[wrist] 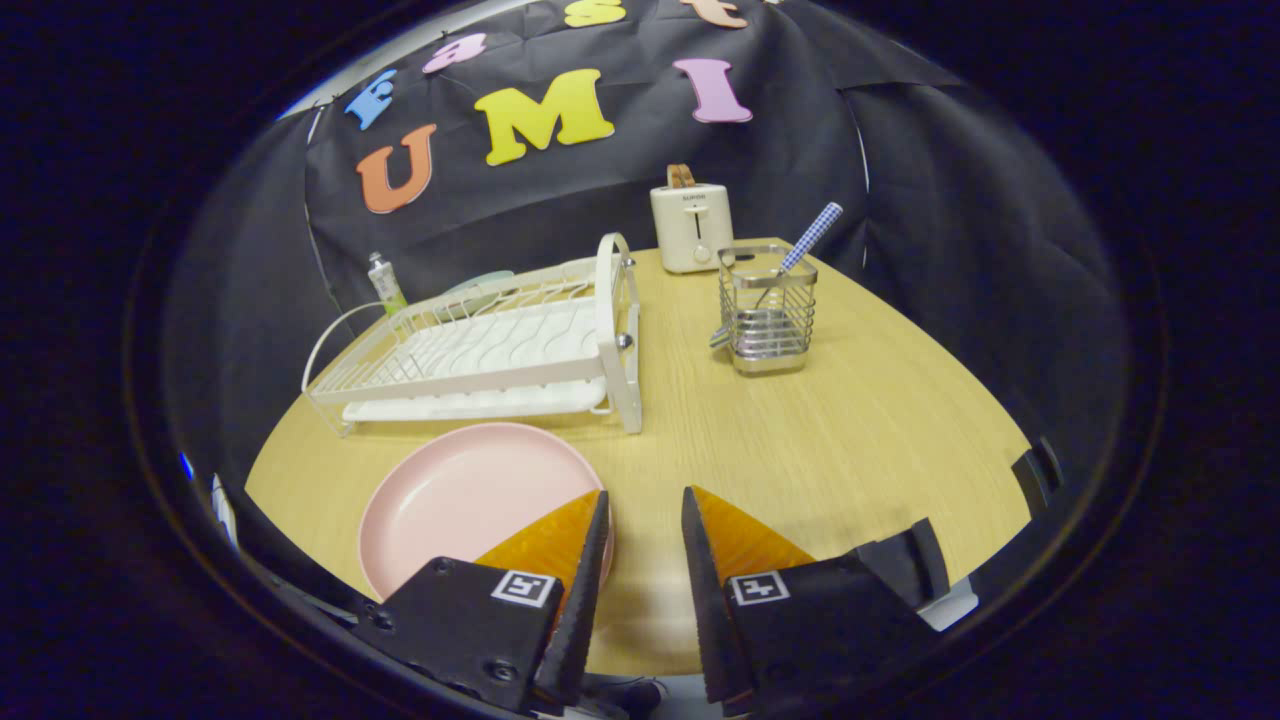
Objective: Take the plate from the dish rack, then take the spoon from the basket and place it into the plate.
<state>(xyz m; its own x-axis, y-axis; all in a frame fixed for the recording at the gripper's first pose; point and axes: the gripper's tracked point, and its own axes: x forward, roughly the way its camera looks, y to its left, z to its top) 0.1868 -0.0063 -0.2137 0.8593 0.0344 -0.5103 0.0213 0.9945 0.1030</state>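
Your gripper [645, 500] sits low over the near edge of the wooden table [860, 420], fingers apart with a clear gap of bare tabletop between the two orange-faced tips, nothing held. Pink plate [465, 500] lies flat on the table just ahead and to the left of your fingers; your left finger [585, 560] overlaps the plate's right rim in view, though you can't tell if it touches or just hangs above it. Your right finger [705, 560] is over bare wood, apart from the plate. White dish rack [500, 340] stands just beyond the plate, slots empty apart from something pale at its far end, too unclear to name. Wire basket [767, 310] stands well beyond your fingers and a bit to the right, beside the rack's right end frame but apart from it. Spoon [790, 262] is in that basket, leaning, blue-checked handle sticking up and out toward the right. White toaster [691, 226] stands behind the basket near the table's far edge, with something brown poking out of the top. Small tube [385, 282] stands upright behind the rack's far left corner.
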